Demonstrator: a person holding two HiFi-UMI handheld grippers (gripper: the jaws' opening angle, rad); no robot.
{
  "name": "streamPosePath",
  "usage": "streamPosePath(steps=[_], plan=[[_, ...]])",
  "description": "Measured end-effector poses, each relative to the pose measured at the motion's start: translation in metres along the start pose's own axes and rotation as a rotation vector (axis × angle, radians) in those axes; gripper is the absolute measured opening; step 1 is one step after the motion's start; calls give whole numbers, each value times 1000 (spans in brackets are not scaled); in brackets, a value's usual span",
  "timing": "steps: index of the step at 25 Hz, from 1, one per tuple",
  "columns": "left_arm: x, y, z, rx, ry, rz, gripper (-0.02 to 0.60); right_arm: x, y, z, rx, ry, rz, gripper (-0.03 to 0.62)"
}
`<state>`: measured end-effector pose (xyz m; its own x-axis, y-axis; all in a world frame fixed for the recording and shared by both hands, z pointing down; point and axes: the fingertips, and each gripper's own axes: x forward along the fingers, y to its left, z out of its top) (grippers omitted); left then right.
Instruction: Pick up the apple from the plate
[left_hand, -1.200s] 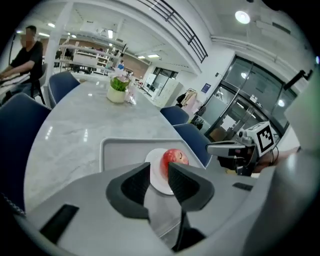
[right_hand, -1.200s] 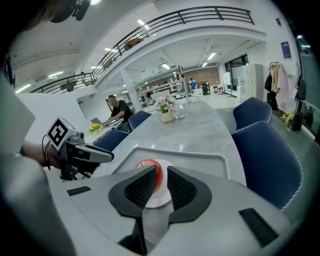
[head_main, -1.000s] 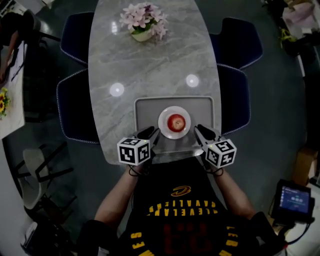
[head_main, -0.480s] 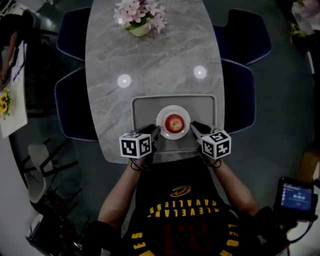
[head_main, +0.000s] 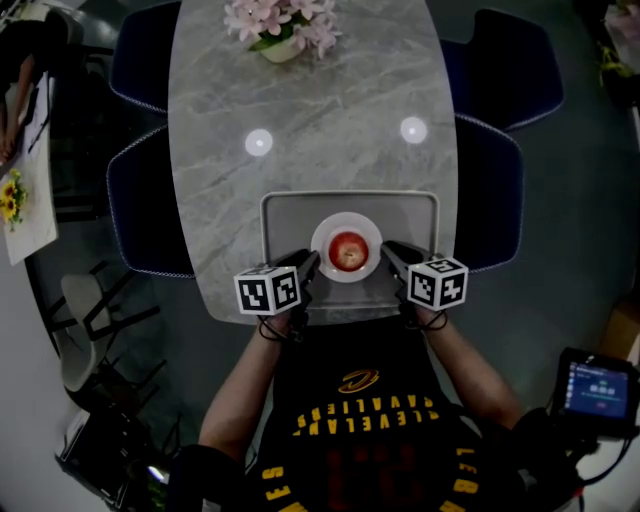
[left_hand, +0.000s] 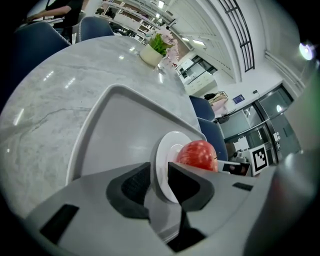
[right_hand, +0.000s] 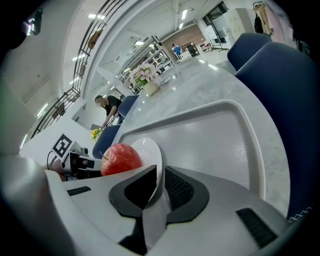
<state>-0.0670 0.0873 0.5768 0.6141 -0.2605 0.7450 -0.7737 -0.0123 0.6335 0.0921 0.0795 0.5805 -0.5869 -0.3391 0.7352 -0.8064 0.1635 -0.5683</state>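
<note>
Apple (head_main: 348, 250), red and round, sits centred on the small white plate (head_main: 325, 232), which rests in the middle of the grey rectangular tray (head_main: 285, 215) at the 6 o'clock end of the oval marble table (head_main: 310, 100). The left gripper (head_main: 308, 264) stands at the plate's 8 o'clock and the right gripper (head_main: 388, 250) at its 4 o'clock. Each has its jaws a narrow slit apart and empty. I'd guess they flank the fruit to close in from both sides.

The left gripper (head_main: 305, 268) and the right gripper (head_main: 392, 252) are held out in front of the chest, side by side, tips turned in toward each other; the left forearm (head_main: 243, 380) and right forearm (head_main: 472, 372) reach forward; both grippers' jaws stand a little apart.
</note>
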Motion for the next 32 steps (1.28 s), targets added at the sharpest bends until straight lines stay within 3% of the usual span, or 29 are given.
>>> streamPosePath(steps=[12,15,21,32], plan=[[10,-2,-4,-31,71,-26,97,9,3,-10,96,74,42,52],[8,2,-6,-34,86,-17,60,9,6,-11,140,81,60,51],[4,0,-9,-39,109,-29,48,6,12,-10,225,88,88,41],[-6,-1,-14,-16,150,-21,46,0,22,-13,256,145,119,38]])
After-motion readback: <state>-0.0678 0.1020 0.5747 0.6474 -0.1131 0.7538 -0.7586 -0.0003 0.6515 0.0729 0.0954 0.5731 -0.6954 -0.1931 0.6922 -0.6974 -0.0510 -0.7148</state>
